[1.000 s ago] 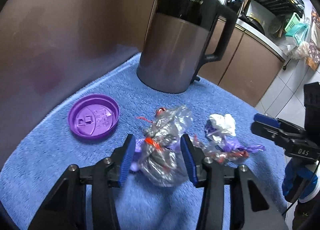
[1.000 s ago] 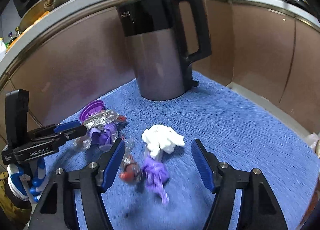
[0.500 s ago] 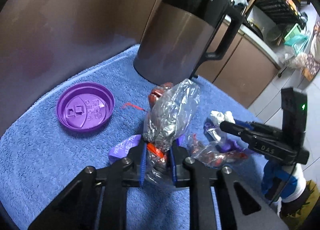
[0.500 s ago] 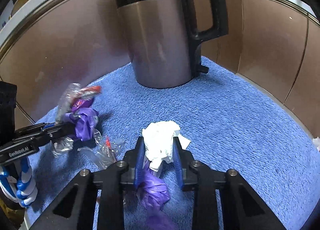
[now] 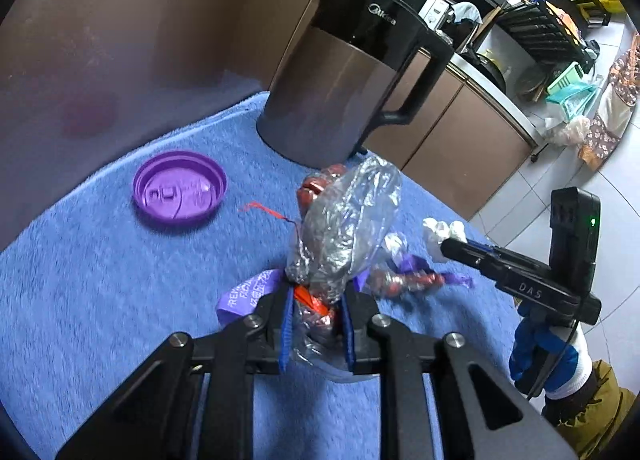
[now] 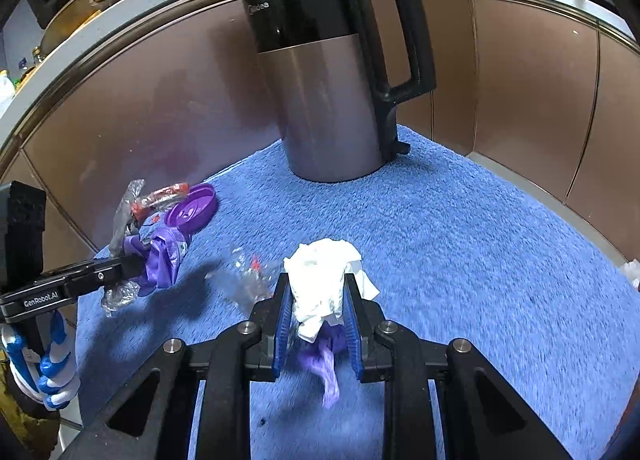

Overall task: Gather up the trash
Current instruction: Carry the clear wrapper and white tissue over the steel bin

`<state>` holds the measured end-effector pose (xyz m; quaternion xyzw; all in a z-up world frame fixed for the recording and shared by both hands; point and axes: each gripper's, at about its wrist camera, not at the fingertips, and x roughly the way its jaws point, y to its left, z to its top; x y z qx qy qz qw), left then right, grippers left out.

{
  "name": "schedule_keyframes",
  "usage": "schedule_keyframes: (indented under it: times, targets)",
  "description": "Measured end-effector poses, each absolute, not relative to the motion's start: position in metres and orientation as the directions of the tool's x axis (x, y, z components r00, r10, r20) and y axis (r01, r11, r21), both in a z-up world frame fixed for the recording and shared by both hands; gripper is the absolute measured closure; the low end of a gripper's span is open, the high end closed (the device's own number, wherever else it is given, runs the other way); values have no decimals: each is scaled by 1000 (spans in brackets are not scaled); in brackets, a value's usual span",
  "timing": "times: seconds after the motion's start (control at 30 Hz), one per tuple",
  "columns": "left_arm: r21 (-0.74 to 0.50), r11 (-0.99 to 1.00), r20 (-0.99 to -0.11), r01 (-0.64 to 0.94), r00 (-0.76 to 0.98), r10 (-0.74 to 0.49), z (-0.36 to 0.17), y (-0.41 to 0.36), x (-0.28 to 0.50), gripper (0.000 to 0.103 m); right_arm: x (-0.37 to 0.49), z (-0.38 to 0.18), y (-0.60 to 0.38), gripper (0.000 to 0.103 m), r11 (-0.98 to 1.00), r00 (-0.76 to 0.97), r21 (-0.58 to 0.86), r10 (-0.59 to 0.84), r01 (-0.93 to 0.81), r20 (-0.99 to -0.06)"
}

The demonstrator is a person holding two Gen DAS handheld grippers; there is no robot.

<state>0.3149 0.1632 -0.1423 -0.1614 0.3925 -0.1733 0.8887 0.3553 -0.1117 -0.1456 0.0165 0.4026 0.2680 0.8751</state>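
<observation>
My left gripper (image 5: 316, 300) is shut on a crumpled clear plastic bag (image 5: 348, 228) with red and purple scraps in it, held just above the blue towel (image 5: 100, 280). From the right wrist view, the same bundle (image 6: 160, 256) hangs from the left gripper (image 6: 132, 268). My right gripper (image 6: 318, 300) is shut on a white tissue (image 6: 320, 268), and a purple wrapper (image 6: 324, 352) dangles below its pads. A small clear wrapper with red bits (image 6: 250, 280) lies loose on the towel between the two grippers. A purple cup lid (image 5: 180, 188) lies flat at the left.
A tall steel and black kettle (image 6: 332, 100) stands at the back of the towel. Brown cabinet doors (image 6: 520, 80) curve around behind it. Gloved hands (image 6: 52, 372) hold both tools. Tiled floor (image 5: 580, 188) drops away past the towel's right edge.
Both grippers were open around the trash a second ago and have shut on it. The left has lifted its plastic bundle off the towel; the right has raised the tissue and purple wrapper.
</observation>
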Motion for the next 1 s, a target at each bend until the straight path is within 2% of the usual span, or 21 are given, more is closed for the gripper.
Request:
schedule_keyframes:
  times: [0.1, 0.23, 0.3, 0.47, 0.53, 0.6, 0.77, 0.8, 0.83, 0.87, 0.9, 1.0]
  targets:
    - [-439, 878, -635, 191, 625, -454, -142, 164, 305, 84, 345, -145, -114, 80, 857, 532, 247, 482, -452, -697]
    - [-447, 872, -629, 199, 624, -464, -137, 165, 291, 70, 332, -141, -117, 80, 859, 539, 246, 479, -448, -693]
    - [-449, 871, -630, 202, 619, -468, -137, 165, 284, 67, 325, -140, -120, 80, 861, 541, 245, 477, -446, -692]
    - [-422, 885, -646, 200, 618, -447, -139, 162, 269, 69, 309, -136, -128, 80, 868, 547, 246, 468, -431, -694]
    - [-413, 888, -646, 201, 622, -442, -136, 161, 263, 76, 304, -134, -130, 80, 872, 553, 247, 464, -423, -692]
    - [-408, 890, -644, 204, 626, -439, -133, 159, 259, 77, 297, -130, -135, 80, 873, 558, 250, 464, -418, -688]
    - [-352, 921, -658, 167, 656, -370, -127, 161, 249, 75, 279, -121, -144, 80, 878, 574, 248, 460, -410, -677]
    - [-346, 926, -663, 149, 660, -354, -127, 163, 250, 70, 276, -119, -146, 80, 878, 577, 247, 459, -409, -676]
    - [-347, 929, -665, 131, 664, -342, -128, 167, 251, 57, 272, -117, -148, 80, 880, 580, 245, 457, -407, -674]
    - [-344, 931, -667, 120, 667, -332, -128, 169, 252, 51, 270, -116, -150, 80, 881, 583, 245, 455, -405, -673]
    - [-334, 937, -672, 97, 673, -309, -130, 171, 256, 48, 269, -116, -152, 80, 882, 584, 246, 453, -402, -673]
    - [-346, 935, -693, 74, 651, -308, -140, 177, 271, 48, 266, -116, -159, 80, 887, 585, 249, 447, -390, -676]
